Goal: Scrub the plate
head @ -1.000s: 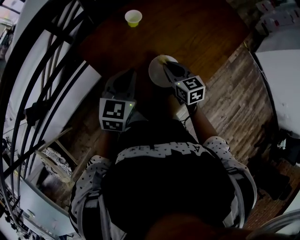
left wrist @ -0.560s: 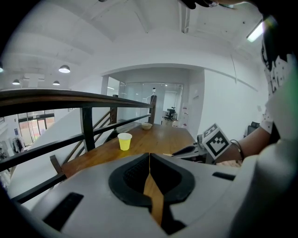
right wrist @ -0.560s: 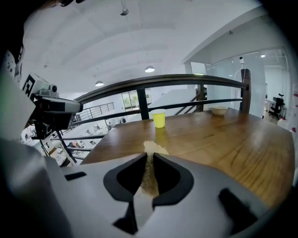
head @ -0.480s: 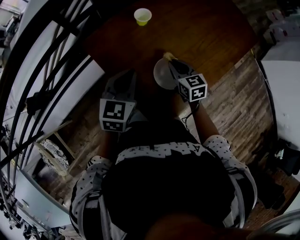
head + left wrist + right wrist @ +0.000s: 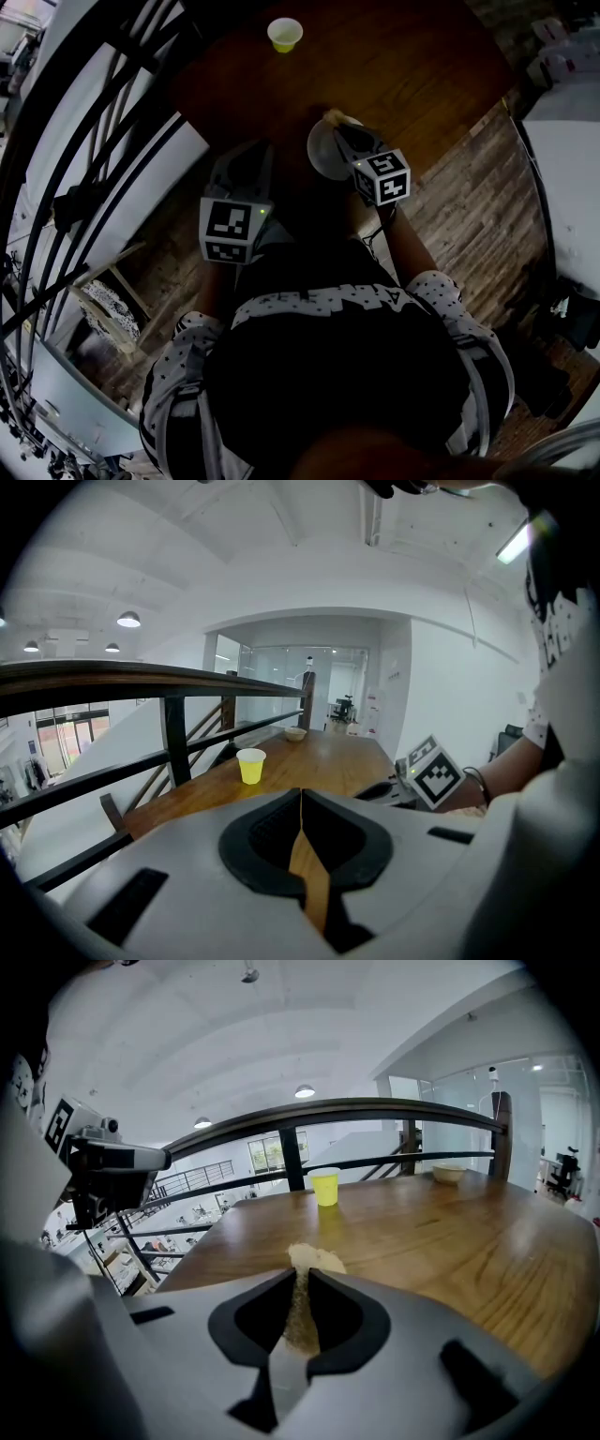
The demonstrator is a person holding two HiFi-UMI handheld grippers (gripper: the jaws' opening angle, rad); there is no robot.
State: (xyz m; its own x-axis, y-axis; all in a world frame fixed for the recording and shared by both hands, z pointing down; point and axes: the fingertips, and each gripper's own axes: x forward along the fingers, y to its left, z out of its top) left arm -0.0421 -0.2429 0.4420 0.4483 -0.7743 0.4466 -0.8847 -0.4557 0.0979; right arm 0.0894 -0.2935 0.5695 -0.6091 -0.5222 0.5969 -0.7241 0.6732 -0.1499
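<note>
Pinching a tan sponge (image 5: pixel 316 1259) in our right gripper (image 5: pixel 339 129) over the plate (image 5: pixel 321 156), we are judging firm small circles best; left gripper (image 5: pixel 250 156) is hovering closed, empty.

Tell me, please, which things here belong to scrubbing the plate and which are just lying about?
For the job:
plate
sponge, pinched in the right gripper

Lying about:
yellow cup
far bowl
left gripper, shut on nothing and idle
</note>
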